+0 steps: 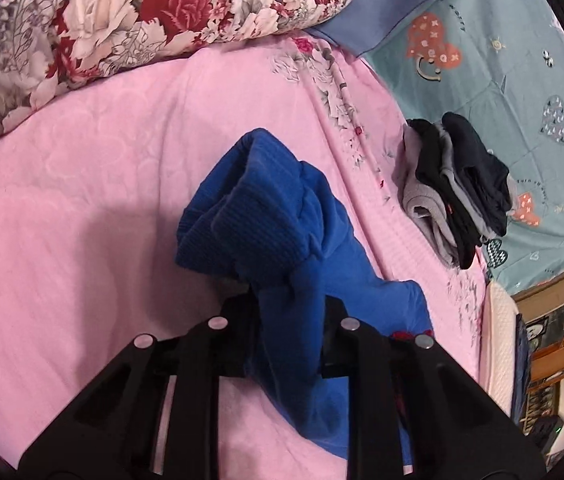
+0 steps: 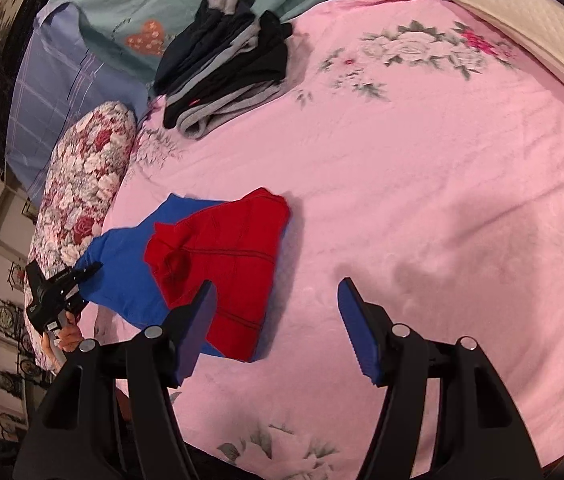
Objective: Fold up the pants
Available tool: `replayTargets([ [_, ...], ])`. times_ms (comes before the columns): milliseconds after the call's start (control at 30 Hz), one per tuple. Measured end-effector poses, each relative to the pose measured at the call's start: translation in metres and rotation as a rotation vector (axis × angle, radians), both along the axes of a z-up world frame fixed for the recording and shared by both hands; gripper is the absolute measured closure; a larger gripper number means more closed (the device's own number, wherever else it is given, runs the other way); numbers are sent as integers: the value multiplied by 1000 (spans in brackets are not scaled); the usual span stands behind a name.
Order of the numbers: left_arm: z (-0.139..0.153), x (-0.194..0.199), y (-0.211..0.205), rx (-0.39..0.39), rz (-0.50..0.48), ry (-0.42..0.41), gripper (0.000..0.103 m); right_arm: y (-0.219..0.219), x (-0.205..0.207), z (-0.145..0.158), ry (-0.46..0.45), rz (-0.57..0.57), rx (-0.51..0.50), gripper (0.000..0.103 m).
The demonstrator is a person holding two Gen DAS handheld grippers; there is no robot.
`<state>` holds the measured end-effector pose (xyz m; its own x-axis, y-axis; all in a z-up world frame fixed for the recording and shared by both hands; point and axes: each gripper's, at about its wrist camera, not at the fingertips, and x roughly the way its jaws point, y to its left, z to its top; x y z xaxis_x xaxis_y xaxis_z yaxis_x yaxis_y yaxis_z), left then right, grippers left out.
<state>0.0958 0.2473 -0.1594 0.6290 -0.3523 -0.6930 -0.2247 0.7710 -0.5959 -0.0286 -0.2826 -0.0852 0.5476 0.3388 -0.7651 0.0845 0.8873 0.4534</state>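
The blue and red pants point(image 2: 218, 264) lie partly folded on the pink bedspread point(image 2: 422, 184), the red part on top of the blue. My left gripper point(image 1: 288, 304) is shut on the blue fabric point(image 1: 266, 208) at a ribbed cuff end and holds it bunched above the bed. It also shows in the right wrist view point(image 2: 90, 270) at the left, gripping the blue edge. My right gripper point(image 2: 278, 312) is open and empty, just above the bedspread to the right of the red part.
A stack of folded dark and grey clothes point(image 2: 222, 68) lies at the far side of the bed, also in the left wrist view point(image 1: 454, 188). A floral rolled quilt point(image 1: 122, 20) and a blue pillow point(image 2: 58, 88) lie along one side. A cream pillow point(image 2: 530, 28) lies at the far right.
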Motion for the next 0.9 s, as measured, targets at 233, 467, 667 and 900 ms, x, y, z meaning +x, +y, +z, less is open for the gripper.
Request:
replayTargets([
  [233,-11,4,-2,37,-30,-21,82,133,87,2,22,316,-24,46],
  [467,-26,4,8,-38,-41,-20,81,239,159,-37,105,451,-198,48],
  [667,-32,6,8,-68,-45,-8,80,262,177,-73,177,469,-226,48],
  [900,-30,4,6,-46,-42,-11,80,240,158,-24,75,449,-161,48],
])
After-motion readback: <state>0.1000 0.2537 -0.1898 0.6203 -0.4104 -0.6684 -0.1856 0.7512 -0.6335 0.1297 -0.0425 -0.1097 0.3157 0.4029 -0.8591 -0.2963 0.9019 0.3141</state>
